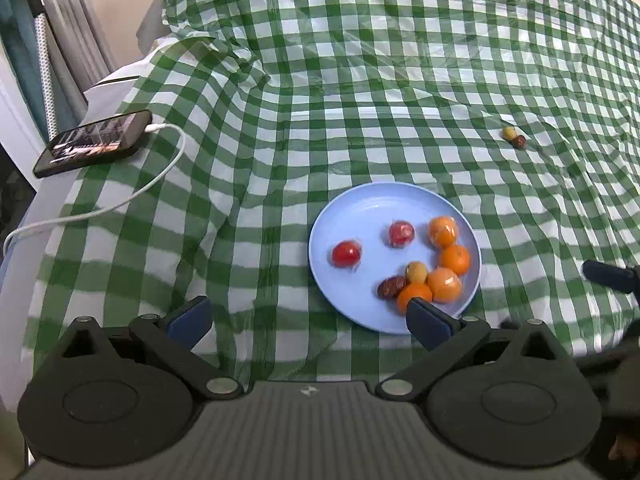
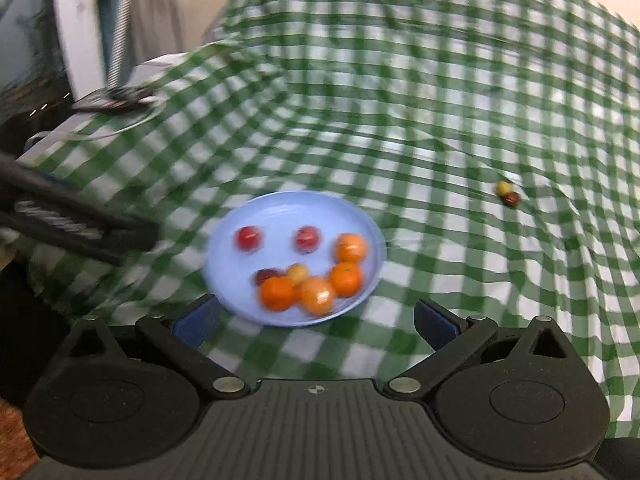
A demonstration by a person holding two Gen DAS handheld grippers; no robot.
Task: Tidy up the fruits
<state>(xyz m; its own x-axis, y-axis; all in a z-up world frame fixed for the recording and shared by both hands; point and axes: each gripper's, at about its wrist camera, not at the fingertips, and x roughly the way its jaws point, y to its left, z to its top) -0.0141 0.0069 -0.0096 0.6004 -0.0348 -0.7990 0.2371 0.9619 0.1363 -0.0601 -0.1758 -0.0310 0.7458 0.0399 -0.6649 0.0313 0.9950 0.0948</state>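
A light blue plate [image 1: 360,212] lies on the green checked cloth and holds several oranges [image 1: 454,259], two red fruits [image 1: 346,254], a small yellow fruit [image 1: 417,272] and a brown date [image 1: 391,288]. It also shows, blurred, in the right wrist view [image 2: 280,208]. A small yellow fruit [image 1: 509,133] and a dark red one [image 1: 519,141] lie together on the cloth far right, also in the right wrist view [image 2: 507,193]. My left gripper [image 1: 308,318] is open and empty at the plate's near edge. My right gripper [image 2: 316,320] is open and empty, just before the plate.
A phone [image 1: 94,142] with a white cable [image 1: 120,200] lies at the cloth's left edge. The cloth [image 1: 360,80] is wrinkled and rises at the back. The left gripper's body [image 2: 72,220] shows at left in the right wrist view.
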